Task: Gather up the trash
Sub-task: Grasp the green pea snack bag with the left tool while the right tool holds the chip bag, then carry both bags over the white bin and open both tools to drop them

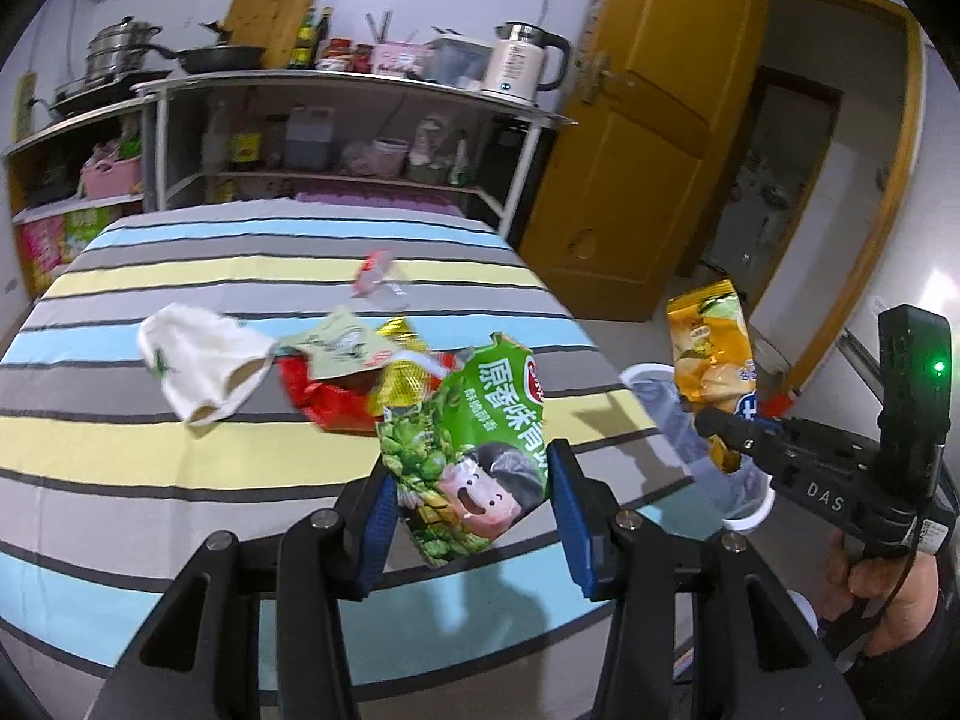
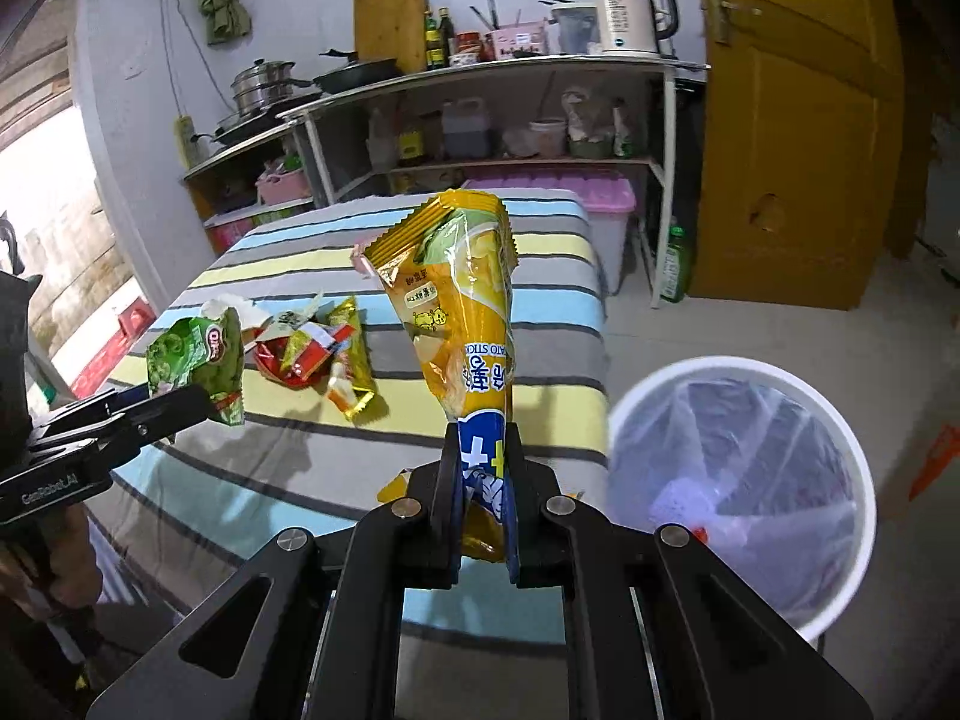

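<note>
Left gripper (image 1: pixel 474 504) of mine has its blue-padded fingers (image 1: pixel 570 510) spread around a green pea snack bag (image 1: pixel 474 444). From the left wrist camera I see gaps beside the bag, yet from the right wrist camera that bag (image 2: pixel 201 363) hangs off the gripper's tip above the table, so I cannot tell whether it is clamped. My right gripper (image 2: pixel 480 516) is closed on the blue lower end of a yellow potato stick bag (image 2: pixel 462 312), which stands up from the fingers, just left of the white trash bin (image 2: pixel 840 450) with its clear liner. On the striped tablecloth (image 1: pixel 180 456) sit a red wrapper (image 1: pixel 330 396), a gold wrapper (image 2: pixel 354 372) and a crumpled white paper (image 1: pixel 198 360), close together. A clear wrapper with red print (image 1: pixel 378 279) lies farther back. Behind the table, a shelf holds a white kettle (image 1: pixel 522 63).
</note>
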`<action>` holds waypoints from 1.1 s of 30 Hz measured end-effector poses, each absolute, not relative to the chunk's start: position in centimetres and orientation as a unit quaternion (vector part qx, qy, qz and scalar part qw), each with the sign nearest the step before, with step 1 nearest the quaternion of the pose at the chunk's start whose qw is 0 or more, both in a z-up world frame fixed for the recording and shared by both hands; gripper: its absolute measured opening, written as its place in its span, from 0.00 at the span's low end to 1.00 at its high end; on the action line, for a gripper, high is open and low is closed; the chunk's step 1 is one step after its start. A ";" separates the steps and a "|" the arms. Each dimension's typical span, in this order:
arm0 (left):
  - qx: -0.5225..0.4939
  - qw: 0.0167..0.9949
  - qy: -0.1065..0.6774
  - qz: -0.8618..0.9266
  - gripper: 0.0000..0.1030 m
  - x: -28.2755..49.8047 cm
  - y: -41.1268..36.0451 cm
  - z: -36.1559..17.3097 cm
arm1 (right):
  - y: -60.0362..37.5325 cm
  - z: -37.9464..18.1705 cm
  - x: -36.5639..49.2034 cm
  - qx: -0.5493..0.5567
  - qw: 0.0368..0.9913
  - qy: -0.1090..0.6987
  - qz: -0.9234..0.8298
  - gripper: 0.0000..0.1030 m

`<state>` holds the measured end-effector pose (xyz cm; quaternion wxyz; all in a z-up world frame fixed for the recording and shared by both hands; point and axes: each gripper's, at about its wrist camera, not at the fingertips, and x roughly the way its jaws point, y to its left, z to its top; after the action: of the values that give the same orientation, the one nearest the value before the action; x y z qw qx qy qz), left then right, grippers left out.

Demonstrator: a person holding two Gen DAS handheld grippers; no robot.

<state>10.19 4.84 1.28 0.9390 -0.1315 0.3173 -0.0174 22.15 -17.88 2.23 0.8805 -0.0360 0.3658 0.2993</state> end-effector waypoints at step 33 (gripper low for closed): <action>-0.060 0.917 0.353 -0.175 0.48 19.8 -10.9 0.6 | -31.2 -3.2 25.7 0.021 0.888 0.428 0.168 0.19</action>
<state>19.85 -10.90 0.58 0.9173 -0.0601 0.3526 -0.1748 25.69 -31.23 -3.21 0.8877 0.0211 0.4280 0.1684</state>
